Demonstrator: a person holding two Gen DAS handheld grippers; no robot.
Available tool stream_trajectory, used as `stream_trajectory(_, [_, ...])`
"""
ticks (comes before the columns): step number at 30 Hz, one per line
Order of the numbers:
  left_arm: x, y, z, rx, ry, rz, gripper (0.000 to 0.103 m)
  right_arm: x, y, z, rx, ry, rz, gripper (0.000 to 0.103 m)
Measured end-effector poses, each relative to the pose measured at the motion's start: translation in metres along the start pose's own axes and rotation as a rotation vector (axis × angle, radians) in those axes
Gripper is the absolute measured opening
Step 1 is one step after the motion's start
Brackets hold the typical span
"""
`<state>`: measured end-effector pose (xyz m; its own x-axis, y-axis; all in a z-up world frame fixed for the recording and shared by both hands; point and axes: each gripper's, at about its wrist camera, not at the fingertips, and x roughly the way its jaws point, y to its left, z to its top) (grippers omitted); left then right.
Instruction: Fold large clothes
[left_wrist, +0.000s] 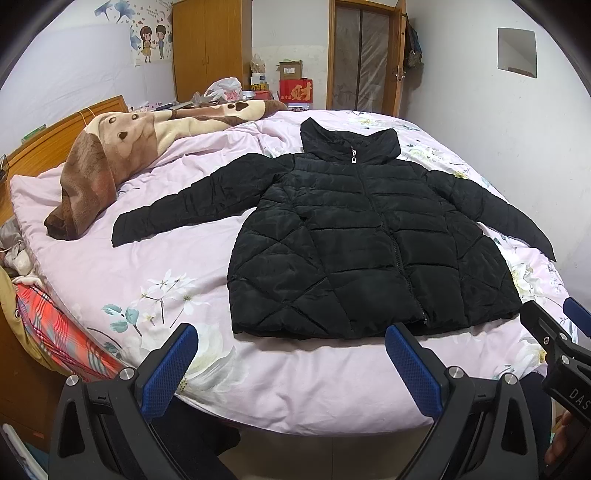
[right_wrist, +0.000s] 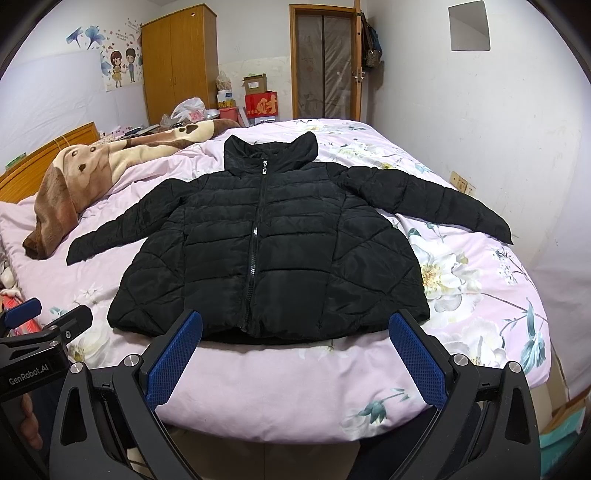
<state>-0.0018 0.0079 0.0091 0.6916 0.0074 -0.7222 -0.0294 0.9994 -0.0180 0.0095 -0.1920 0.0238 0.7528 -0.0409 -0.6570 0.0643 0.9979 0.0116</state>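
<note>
Your black quilted jacket (right_wrist: 266, 243) lies flat, front side up, on the bed (right_wrist: 461, 280), whose cover is pink with flowers. Its long axis runs straight away from you: the hem is at the near edge of the bed, and the collar (right_wrist: 269, 153) points toward the far wall. The zipper is closed up to the collar, with a silver pull (right_wrist: 264, 168) at the top. Both sleeves spread outward and slant back toward you, the left sleeve (left_wrist: 184, 206) reaching toward the brown blanket (left_wrist: 110, 155), the right sleeve (right_wrist: 432, 201) toward the white wall.

Your left tool (left_wrist: 291, 365) hovers near the hem, fingers spread wide and holding nothing. Your right tool (right_wrist: 295, 354) is likewise wide apart and empty, just short of the hem's middle.

In the right wrist view, the left tool's body reads "GenRobot.AI". In the left wrist view, the right tool shows the letters "DAS", the rest cut off. A red box (right_wrist: 261, 105) beyond the bed carries a large gold Chinese character.
</note>
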Motion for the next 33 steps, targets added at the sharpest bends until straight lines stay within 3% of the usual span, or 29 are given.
stream_trajectory(12, [0.005,0.004,-0.003,0.001,0.021,0.002,0.102,0.003,0.002,-0.003,0.003,0.011,-0.001,0.101])
stream_trajectory(18, [0.03,0.012,0.006,-0.015,0.066,-0.016,0.102,0.015,-0.01,0.0,0.01,0.015,-0.017,0.101])
stream_trajectory(20, [0.045,0.023,0.009,-0.021,0.094,-0.035,0.102,0.022,-0.023,0.004,0.011,0.021,-0.046,0.101])
stream_trajectory(25, [0.076,0.057,0.015,-0.036,0.125,0.022,0.102,0.039,-0.06,0.004,0.067,0.064,-0.126,0.101])
stream_trajectory(30, [0.116,0.122,0.038,-0.187,0.138,0.027,0.102,0.059,-0.077,0.017,0.082,0.074,-0.175,0.101])
stream_trajectory(33, [0.138,0.157,0.058,-0.235,0.107,0.082,0.102,0.074,-0.073,0.028,0.069,0.075,-0.174,0.101])
